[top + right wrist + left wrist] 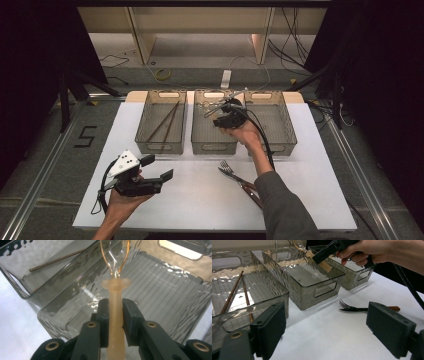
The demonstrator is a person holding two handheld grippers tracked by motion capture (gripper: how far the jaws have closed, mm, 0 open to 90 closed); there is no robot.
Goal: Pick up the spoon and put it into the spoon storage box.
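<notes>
Right tool (115, 315) grips whisk (116, 305), wire loops cut off.

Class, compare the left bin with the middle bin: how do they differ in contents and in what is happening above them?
The left bin holds chopsticks lying on its floor; the middle bin shows none. The right gripper holds a whisk over the middle bin, while nothing hovers over the left bin. Both are clear, ribbed, rectangular bins with handle cut-outs.
</notes>
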